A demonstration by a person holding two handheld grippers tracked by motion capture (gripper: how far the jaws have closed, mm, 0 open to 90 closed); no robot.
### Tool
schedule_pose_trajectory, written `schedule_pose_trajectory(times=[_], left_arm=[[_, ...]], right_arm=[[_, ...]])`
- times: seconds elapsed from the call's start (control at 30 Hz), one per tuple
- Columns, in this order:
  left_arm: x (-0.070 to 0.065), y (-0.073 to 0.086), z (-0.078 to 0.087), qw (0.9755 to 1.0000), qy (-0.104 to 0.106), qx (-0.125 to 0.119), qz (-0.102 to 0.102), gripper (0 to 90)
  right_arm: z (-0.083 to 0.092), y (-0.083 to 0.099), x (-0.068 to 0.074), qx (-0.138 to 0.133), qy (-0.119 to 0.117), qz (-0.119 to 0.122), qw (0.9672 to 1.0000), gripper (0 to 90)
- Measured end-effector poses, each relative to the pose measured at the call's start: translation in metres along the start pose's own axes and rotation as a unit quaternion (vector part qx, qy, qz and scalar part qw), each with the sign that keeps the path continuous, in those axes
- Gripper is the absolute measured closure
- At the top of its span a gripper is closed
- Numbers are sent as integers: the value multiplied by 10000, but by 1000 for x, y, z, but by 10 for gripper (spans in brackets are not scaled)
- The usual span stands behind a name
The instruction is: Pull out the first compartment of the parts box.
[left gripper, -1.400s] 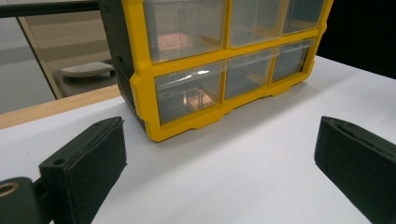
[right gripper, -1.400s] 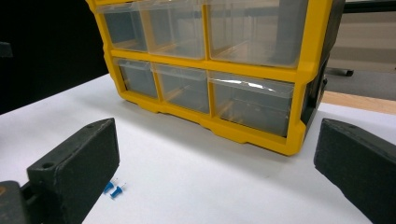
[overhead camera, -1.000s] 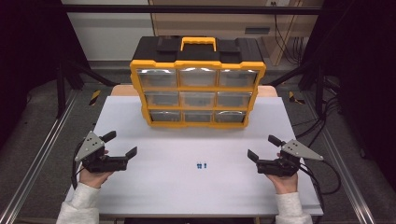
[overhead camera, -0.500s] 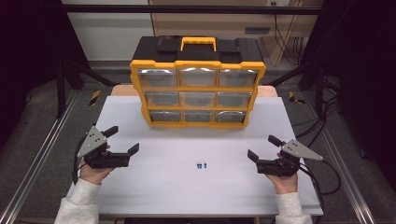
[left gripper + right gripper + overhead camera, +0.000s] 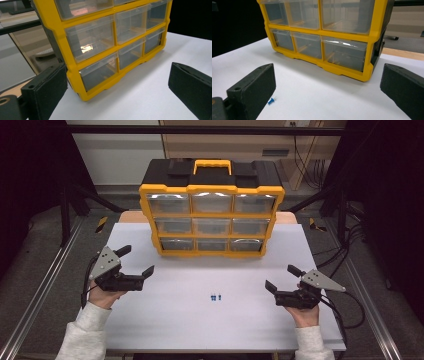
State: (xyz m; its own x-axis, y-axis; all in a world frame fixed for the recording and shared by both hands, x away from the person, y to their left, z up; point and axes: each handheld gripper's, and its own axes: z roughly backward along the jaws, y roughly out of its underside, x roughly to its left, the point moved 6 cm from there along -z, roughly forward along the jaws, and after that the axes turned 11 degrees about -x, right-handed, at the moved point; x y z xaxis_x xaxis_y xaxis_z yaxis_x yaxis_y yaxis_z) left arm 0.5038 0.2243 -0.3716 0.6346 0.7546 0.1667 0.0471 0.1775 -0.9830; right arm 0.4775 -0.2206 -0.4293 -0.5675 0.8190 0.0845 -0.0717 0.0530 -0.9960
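A white bench [image 5: 165, 330] carries a yellow and black drawer cabinet [image 5: 212, 212] with 9 clear drawers in 3 rows of 3, standing upright at the far side. All the drawers look closed.

In front of the cabinet, near the middle of the bench, lie 2 tiny blue pins [image 5: 216, 297], side by side and well apart from both tools.

The left hand-held gripper [image 5: 136, 265] hovers in front of the cabinet's lower left corner, jaws spread wide and holding nothing. The right hand-held gripper [image 5: 283, 279] sits in front of the cabinet's lower right corner, also wide open and empty. In the right gripper view, 1 blue pin [image 5: 271, 101] lies just beside the left jaw.

The step in hand seems to be reaching for the pins. They are very small, so the nearer gripper should probably come down straight over 1 pin, narrow its jaws first, and close gently so the pin does not skitter away. The left gripper looks placed to pull a drawer open.
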Motion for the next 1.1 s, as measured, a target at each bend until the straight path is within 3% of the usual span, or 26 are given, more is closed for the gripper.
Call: schedule_pose_trajectory(times=[0.33,0.63,0.83,1.1], left_arm=[[1,-11,-14,9992,94,56,-384,17],[1,-23,-26,9964,122,64,-838,14],[1,-29,-35,9932,144,109,-1153,13],[1,-41,-44,9868,210,28,-1608,13]], right_arm=[[-2,1,1,15,0,0,10000,6],[-2,2,1,62,32,6,10000,6],[-2,2,0,34,37,25,10000,6],[-3,2,0,31,38,28,10000,6]])
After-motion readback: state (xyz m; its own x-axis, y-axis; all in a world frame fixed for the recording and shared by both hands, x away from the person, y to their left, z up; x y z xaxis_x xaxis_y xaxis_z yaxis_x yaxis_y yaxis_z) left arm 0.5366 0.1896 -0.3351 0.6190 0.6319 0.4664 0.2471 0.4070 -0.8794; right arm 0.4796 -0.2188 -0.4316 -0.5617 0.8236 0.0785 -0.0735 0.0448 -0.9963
